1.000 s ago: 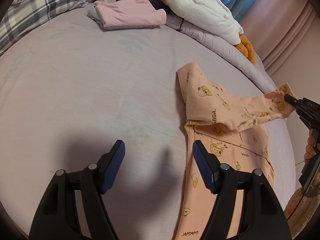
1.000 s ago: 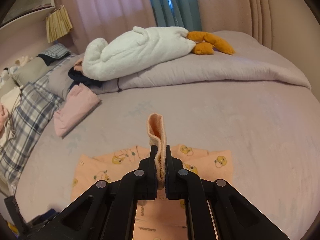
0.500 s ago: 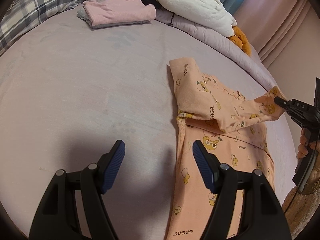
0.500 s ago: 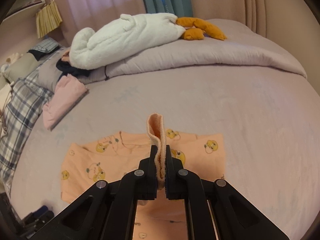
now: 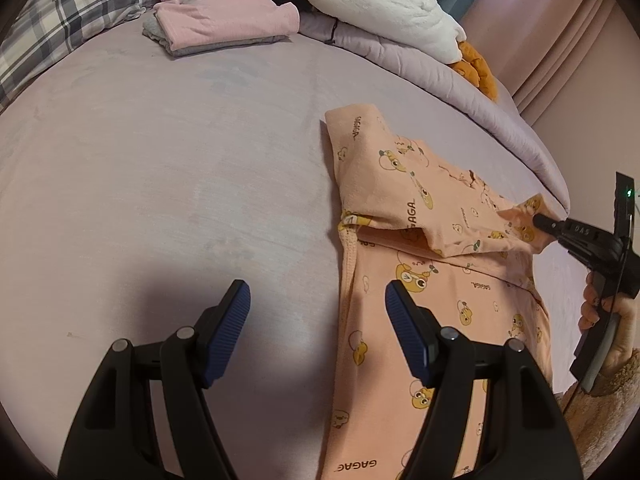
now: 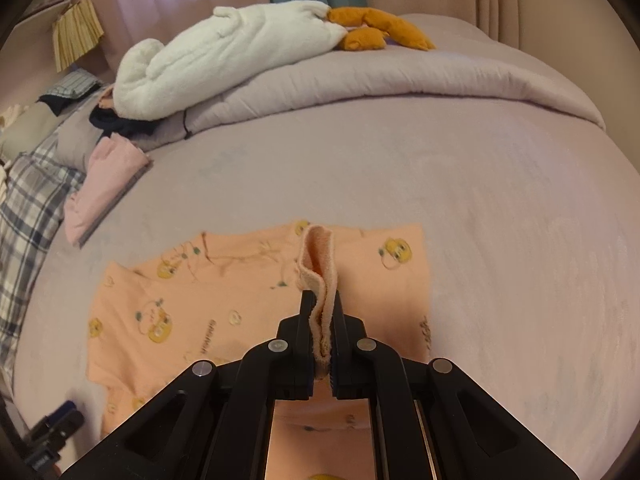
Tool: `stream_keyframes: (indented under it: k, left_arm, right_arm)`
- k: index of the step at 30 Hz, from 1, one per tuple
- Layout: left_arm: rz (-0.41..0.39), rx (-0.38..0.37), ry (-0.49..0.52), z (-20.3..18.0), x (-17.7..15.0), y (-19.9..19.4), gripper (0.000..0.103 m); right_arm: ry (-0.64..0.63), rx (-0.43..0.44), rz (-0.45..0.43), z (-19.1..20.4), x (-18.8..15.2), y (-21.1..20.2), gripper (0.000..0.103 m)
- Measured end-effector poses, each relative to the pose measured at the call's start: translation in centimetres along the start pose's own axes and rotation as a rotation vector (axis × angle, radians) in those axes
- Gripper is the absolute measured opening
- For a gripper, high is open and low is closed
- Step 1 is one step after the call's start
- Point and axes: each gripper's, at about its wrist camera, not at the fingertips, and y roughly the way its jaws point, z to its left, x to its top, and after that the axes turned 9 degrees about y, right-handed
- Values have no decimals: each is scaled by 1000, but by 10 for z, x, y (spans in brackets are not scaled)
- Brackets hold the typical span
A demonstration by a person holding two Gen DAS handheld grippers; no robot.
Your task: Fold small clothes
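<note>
Two grippers work one small garment on my bed [image 5: 168, 184]: nearest the lens, my left gripper [image 5: 318, 324] hangs with its blue pads spread wide and nothing between them, tilted down over bare sheet just beside the left edge of the peach pyjama piece [image 5: 432, 304]. My right gripper [image 6: 322, 334], jaws clamped tight on a ribbed cuff [image 6: 318, 264], also points steeply down, and holds that cuff just above the printed cloth while the rest of the garment lies flat toward the near right edge of the bed. In the left-wrist view my right hand [image 5: 608, 320] wraps the handle at the frame's right side, with the sleeve drawn across the body of the garment as a half-made fold. The risk, as I judge it: letting go while the cuff is off the cloth would let the sleeve slump crooked, and dragging it would pull the unpinned layer beneath out of line, since the left pads hold nothing down. Farther off, a folded pink garment [image 5: 228, 20] sits near the far left corner by the plaid pillow [image 5: 60, 24]; beyond, a white plush toy [image 6: 224, 52] rests on the rolled duvet [image 6: 400, 84] along the far edge.
</note>
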Motion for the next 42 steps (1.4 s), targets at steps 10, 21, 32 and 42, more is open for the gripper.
stream_keyframes:
  k: [10,21,32,42]
  left_arm:
    - [13,-5,24,-11,-2,4,70]
    - [13,1,38,-13,3,2,70]
    - [-28,-5,43,-13,44,-5,70]
    - [-7,-23,25,-4,77,14,67]
  right_arm:
    - [51,-30,48,-23,-18,14,7]
    - [105,-44,91,-43,-34,15,7]
    - [144,-23,59,-59,-19,-7,16]
    - [62,-85,104,-35,-18,36,16]
